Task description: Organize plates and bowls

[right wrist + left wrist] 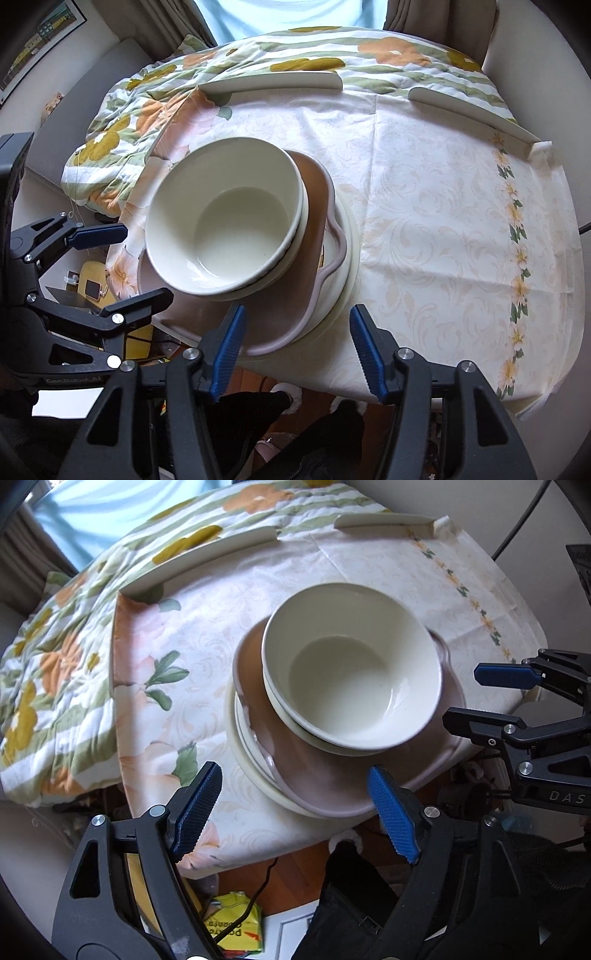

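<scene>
A cream bowl (354, 664) sits nested in a second cream bowl, on a wavy-edged pink plate (325, 790), on a cream plate (243, 760). The stack stands near the table's front edge. It also shows in the right wrist view: top bowl (225, 218), pink plate (314, 192), cream plate (351, 240). My left gripper (295, 808) is open and empty just in front of the stack. My right gripper (295, 350) is open and empty at the stack's front right; it shows at the right of the left wrist view (491, 698).
The table wears a pale floral cloth (443, 221) over a flowered quilt (48, 686). Cream rim pieces (273, 83) lie along the far side. Below the front edge are the floor, a cable and a yellow packet (236, 926).
</scene>
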`<state>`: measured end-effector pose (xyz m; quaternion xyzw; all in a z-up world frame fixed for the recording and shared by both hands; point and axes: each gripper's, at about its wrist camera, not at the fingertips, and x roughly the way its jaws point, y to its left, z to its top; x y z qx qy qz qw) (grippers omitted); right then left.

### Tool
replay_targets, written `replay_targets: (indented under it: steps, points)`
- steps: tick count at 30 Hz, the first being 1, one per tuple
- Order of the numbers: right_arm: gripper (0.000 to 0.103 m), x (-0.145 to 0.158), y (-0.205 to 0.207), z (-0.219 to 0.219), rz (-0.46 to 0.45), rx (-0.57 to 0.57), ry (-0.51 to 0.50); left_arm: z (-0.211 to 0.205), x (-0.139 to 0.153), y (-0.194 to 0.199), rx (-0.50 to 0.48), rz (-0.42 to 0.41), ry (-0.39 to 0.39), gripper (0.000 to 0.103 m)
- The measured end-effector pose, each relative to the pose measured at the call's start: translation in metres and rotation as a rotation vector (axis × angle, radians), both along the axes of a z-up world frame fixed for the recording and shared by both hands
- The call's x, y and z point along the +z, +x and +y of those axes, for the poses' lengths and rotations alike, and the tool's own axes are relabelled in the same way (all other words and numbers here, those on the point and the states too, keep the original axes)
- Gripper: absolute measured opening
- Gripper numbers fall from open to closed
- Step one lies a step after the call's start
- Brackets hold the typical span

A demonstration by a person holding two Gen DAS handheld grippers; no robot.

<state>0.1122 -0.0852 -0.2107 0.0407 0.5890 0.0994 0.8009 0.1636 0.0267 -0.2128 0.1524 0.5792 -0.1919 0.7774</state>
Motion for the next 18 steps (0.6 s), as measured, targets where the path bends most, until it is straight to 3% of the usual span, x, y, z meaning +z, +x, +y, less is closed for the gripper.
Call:
replay_targets:
  steps: [5,9,10,11,13,15,18]
  points:
    - [0.054,0.028,-0.021,-0.01,-0.074,-0.002,0.008,0.004,0.033,-0.026,0.088,-0.076,-0.039,0.08]
    - [0.054,0.064,-0.051,-0.028,-0.166,-0.001,0.015,-0.003,0.078,-0.059,0.164,-0.185,-0.084,0.08]
    - [0.062,0.075,-0.06,-0.033,-0.193,-0.014,0.01,-0.005,0.09,-0.069,0.175,-0.212,-0.095,0.08]
    - [0.077,0.09,-0.071,-0.039,-0.232,-0.029,0.012,-0.008,0.104,-0.079,0.185,-0.249,-0.108,0.08]
    - [0.091,0.114,-0.09,-0.051,-0.301,-0.049,0.013,-0.014,0.13,-0.098,0.204,-0.329,-0.13,0.081]
    - [0.092,0.137,-0.104,-0.058,-0.367,-0.075,-0.008,-0.019,0.155,-0.117,0.228,-0.41,-0.151,0.085]
    - [0.092,0.169,-0.131,-0.069,-0.475,-0.141,-0.034,-0.022,0.188,-0.145,0.267,-0.53,-0.178,0.102]
